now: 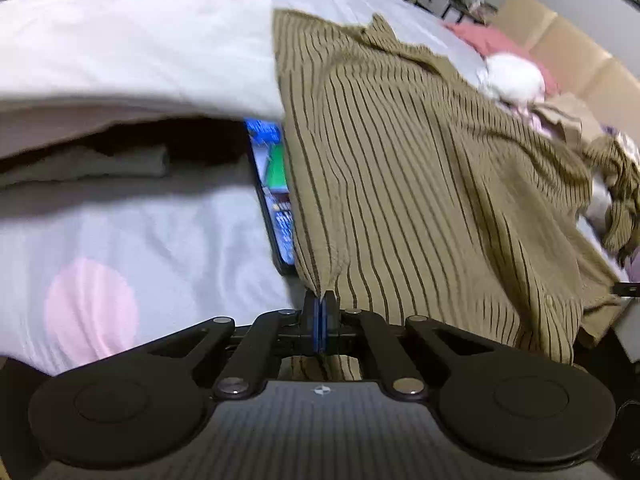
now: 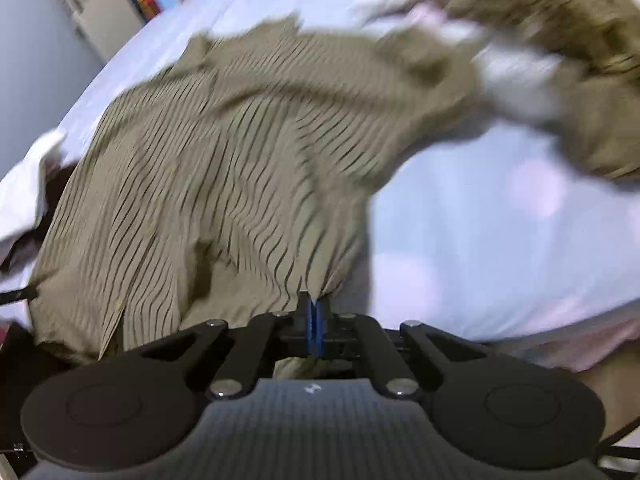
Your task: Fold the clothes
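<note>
An olive garment with thin dark stripes [image 1: 420, 168] lies spread over a white bed sheet [image 1: 168, 248]. My left gripper [image 1: 323, 300] is shut on the garment's near hem, cloth bunched between its fingers. In the right wrist view the same striped garment [image 2: 224, 160] stretches away, blurred by motion, and my right gripper [image 2: 313, 303] is shut on another point of its near edge. A sleeve trails off to the upper right [image 2: 560, 20].
A phone with a lit screen [image 1: 274, 196] lies on the sheet, partly under the garment's left edge. A white duvet [image 1: 132, 48] is heaped at the left. Pink cloth [image 1: 484, 38], a white bundle [image 1: 516, 76] and cardboard boxes [image 1: 576, 52] sit far right. A door [image 2: 92, 4] stands far left.
</note>
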A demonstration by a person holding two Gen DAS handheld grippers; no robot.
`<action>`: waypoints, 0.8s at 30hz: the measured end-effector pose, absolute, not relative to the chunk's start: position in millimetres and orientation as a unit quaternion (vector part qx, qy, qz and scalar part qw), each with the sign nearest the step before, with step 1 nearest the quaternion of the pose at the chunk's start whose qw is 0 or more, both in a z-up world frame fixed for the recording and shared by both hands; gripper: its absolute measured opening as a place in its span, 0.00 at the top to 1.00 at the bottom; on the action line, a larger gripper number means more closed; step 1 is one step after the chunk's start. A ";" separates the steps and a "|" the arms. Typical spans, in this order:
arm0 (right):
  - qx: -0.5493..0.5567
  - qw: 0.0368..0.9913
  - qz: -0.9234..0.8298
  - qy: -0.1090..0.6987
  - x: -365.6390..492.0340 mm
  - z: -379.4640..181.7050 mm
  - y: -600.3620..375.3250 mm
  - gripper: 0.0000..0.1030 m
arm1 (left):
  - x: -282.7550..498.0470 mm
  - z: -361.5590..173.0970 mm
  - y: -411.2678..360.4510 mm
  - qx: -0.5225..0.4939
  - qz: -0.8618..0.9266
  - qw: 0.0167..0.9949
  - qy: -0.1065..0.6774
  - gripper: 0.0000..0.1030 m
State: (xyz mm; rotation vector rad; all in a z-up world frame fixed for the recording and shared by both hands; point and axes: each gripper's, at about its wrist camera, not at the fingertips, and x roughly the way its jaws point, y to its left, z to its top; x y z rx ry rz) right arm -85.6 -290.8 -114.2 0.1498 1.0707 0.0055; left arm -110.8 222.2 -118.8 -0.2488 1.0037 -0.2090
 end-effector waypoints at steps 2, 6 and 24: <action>0.056 0.863 -0.013 0.501 -88.9 -105.1 -304.0 0.98 | -112.0 -112.7 226.0 -0.118 -0.095 0.868 0.474 1.00; 0.026 0.873 -0.044 0.484 -95.4 -86.8 -330.4 0.98 | -112.0 -108.7 230.1 -0.114 -0.089 0.869 0.473 1.00; -0.048 0.862 -0.066 0.500 -99.7 -96.6 -308.0 0.58 | -122.7 -112.9 241.0 -0.076 -0.077 0.859 0.500 0.79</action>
